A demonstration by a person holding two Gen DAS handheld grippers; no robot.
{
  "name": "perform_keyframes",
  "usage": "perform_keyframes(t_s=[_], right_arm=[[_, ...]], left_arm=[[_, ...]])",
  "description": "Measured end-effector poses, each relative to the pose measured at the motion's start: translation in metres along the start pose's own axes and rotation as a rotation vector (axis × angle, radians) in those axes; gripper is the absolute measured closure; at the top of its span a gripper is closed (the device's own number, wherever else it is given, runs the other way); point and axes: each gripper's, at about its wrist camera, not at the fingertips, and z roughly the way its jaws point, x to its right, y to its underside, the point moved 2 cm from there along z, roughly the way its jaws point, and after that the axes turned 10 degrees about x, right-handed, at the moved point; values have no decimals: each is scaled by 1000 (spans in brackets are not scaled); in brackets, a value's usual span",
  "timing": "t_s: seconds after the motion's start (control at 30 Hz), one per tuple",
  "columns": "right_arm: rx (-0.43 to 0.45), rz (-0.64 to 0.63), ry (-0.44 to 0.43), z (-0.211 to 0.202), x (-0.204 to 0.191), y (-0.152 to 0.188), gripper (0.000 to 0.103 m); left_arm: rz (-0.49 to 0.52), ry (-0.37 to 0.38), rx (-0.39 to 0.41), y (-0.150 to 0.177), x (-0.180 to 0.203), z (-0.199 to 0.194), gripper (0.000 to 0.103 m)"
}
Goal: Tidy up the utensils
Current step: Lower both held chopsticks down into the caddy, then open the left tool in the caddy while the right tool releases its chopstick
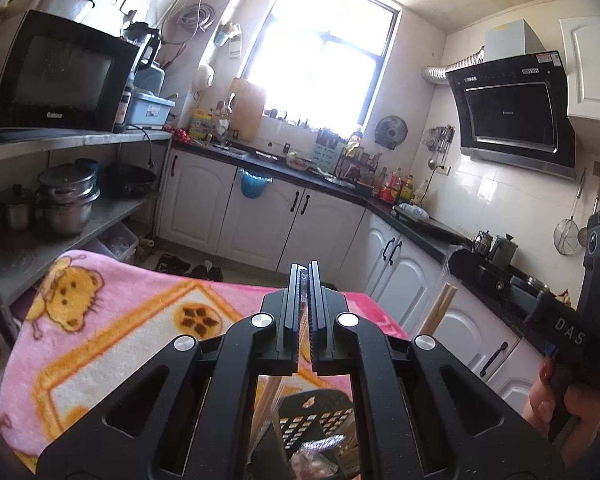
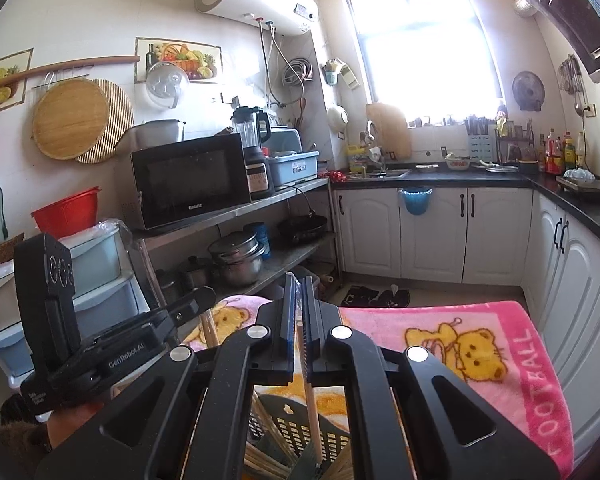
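I hold a light, stiff, slippery chopstick (image 2: 311, 412) pinched in the closed right gripper (image 2: 299, 312), its tip over the near black basket (image 2: 296, 428), while my left gripper (image 1: 304, 300) clamps crinkly plastic wrap.

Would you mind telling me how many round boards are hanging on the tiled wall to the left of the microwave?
2. A smooth bamboo board hangs in front, and a ribbed board sits behind it to the right, partly covered. Both show only in the right wrist view; others may be hidden.
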Motion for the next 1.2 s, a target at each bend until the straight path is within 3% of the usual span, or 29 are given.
perform_keyframes(t_s=[0.47, 0.9, 1.0, 1.1, 1.2], right_arm=[[-77, 17, 20, -5, 10, 43, 99], [-133, 34, 93, -30, 23, 60, 98], [-134, 29, 95, -35, 24, 59, 92], [-132, 26, 92, -41, 24, 58, 88], [-139, 31, 90, -47, 23, 59, 78]], left_arm=[[9, -20, -53, 30, -8, -10, 102], [8, -87, -94, 44, -16, -16, 101], [6, -101, -104, 44, -18, -20, 100], [-7, -116, -123, 43, -22, -25, 88], [-11, -122, -137, 42, -24, -30, 87]])
